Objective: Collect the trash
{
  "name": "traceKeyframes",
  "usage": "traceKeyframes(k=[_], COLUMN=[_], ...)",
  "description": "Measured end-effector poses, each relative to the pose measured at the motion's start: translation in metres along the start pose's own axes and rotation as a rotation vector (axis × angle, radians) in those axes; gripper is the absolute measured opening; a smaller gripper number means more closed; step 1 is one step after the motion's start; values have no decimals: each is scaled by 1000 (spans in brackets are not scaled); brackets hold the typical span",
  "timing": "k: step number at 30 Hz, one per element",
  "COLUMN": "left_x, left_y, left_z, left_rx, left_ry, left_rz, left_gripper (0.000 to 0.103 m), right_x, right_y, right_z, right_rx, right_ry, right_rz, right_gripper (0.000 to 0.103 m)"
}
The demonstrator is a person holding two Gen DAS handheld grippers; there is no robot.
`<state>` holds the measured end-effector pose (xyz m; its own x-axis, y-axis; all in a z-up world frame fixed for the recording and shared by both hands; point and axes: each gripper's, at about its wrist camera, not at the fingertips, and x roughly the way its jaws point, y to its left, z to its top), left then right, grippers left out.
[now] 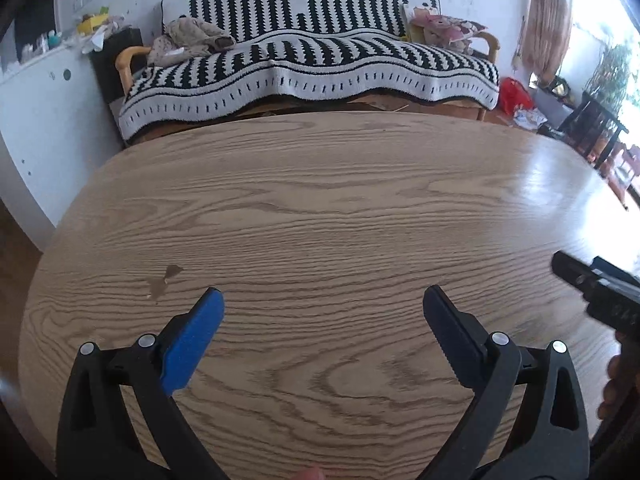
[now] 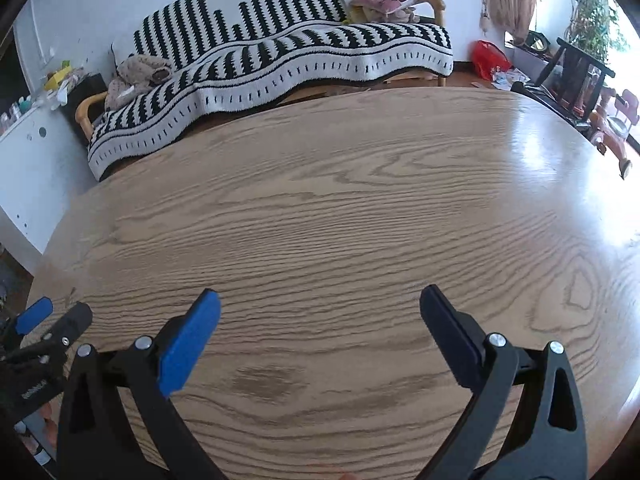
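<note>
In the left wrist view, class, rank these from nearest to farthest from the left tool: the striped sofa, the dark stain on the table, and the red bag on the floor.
1. Stain: on the table, just left of the left tool.
2. Sofa: straight ahead, past the table's far edge.
3. Red bag: far right, on the floor beyond the sofa's end.

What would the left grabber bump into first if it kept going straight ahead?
Probably nothing on the wooden table; the open left gripper points over bare wood. Past the far edge, the striped sofa would likely come first, though height is unclear.
</note>
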<state>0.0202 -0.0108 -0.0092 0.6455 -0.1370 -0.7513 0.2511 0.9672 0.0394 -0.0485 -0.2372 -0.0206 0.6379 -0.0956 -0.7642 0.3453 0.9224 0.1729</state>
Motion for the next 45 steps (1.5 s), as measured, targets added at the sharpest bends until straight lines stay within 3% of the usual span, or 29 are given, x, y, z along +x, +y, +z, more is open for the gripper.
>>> traceKeyframes(k=[31,36,41,45], left_x=[5,9,11,6], left_y=[-10,-19,-21,-25], left_z=[-4,-10,-11,-9], left_rx=[23,72,43,62], left_ry=[37,15,42,2], left_rz=[-27,45,-2,109], left_gripper=[97,97,97,97], right_x=[2,5,5,7], right_y=[2,5,7,8], right_z=[-1,-2,-3,-4], right_rx=[-11,-28,-49,-69], right_ry=[19,27,32,40], right_rz=[-37,-37,-40,-47], right_gripper=[96,96,96,96])
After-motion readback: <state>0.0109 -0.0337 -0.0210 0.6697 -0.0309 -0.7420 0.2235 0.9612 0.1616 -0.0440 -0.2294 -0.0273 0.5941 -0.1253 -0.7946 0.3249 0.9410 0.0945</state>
